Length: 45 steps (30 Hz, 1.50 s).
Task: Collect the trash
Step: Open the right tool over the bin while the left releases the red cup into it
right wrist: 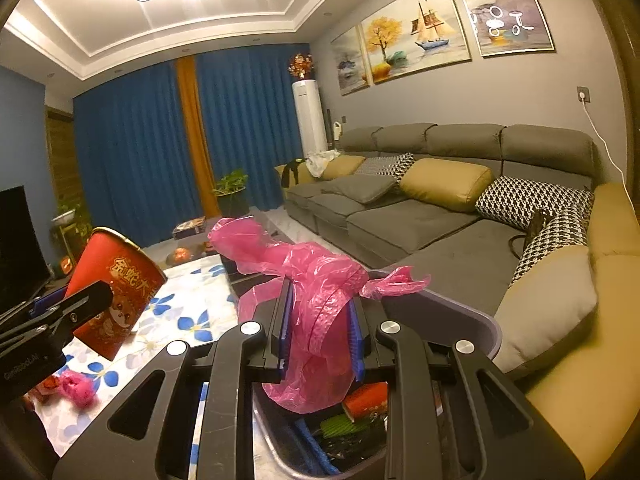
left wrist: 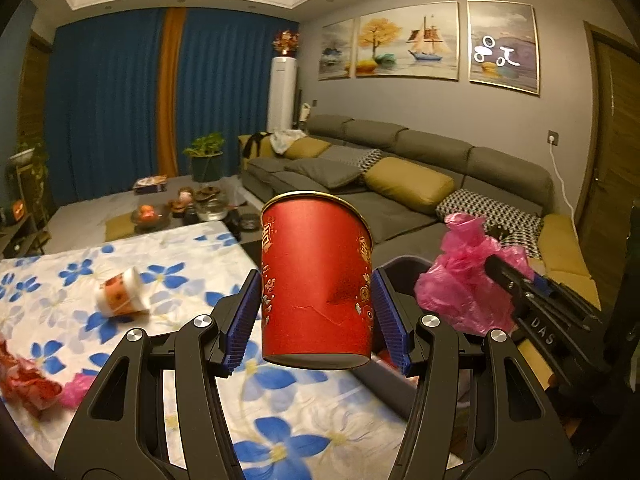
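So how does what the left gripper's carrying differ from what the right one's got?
The left gripper holds a red paper cup, rigid and upright; the right gripper holds a pink plastic bag, soft and crumpled. The cup keeps its shape with jaws set wide; the bag is squeezed between narrow jaws and spills out around them. The bag hangs over the bin; the cup is above the floral tablecloth. Both are gripped and off the table.
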Each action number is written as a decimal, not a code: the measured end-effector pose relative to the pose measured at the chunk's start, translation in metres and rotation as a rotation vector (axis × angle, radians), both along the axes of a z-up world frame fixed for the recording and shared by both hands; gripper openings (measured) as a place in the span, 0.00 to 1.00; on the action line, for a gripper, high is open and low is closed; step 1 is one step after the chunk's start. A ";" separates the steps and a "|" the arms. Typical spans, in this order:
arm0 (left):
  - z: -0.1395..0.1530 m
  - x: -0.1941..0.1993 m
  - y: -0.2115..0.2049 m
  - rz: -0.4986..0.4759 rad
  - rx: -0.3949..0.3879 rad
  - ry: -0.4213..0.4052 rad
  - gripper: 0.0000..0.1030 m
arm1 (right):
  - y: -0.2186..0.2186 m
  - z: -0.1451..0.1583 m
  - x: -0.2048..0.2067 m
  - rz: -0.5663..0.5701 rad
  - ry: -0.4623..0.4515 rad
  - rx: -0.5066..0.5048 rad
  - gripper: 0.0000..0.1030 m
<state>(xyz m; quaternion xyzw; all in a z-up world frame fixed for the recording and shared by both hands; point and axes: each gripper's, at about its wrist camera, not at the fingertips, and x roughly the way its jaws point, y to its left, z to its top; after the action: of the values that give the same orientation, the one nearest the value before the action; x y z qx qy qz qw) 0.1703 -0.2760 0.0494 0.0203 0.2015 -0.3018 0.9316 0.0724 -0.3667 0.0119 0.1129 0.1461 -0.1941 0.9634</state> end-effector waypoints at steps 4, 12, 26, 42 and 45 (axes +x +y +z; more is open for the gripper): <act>-0.006 0.005 -0.012 -0.024 -0.001 0.008 0.53 | -0.010 -0.003 0.001 -0.017 0.007 0.002 0.24; -0.008 0.010 -0.035 -0.070 -0.014 0.015 0.53 | -0.023 -0.005 0.006 -0.034 0.017 0.003 0.24; -0.008 0.014 -0.056 -0.117 -0.029 0.013 0.53 | -0.023 -0.005 0.014 -0.039 0.035 0.004 0.24; -0.015 0.026 -0.067 -0.152 -0.048 0.038 0.54 | -0.033 -0.006 0.009 -0.056 0.006 0.028 0.53; -0.018 0.026 -0.070 -0.159 -0.047 0.045 0.54 | -0.038 -0.005 0.005 -0.075 -0.008 0.041 0.56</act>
<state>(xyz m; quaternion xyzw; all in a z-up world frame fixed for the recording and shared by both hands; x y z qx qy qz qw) 0.1965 -0.3460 0.0314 0.0075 0.2132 -0.3799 0.9001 0.0771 -0.4044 0.0064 0.1387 0.1421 -0.2267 0.9535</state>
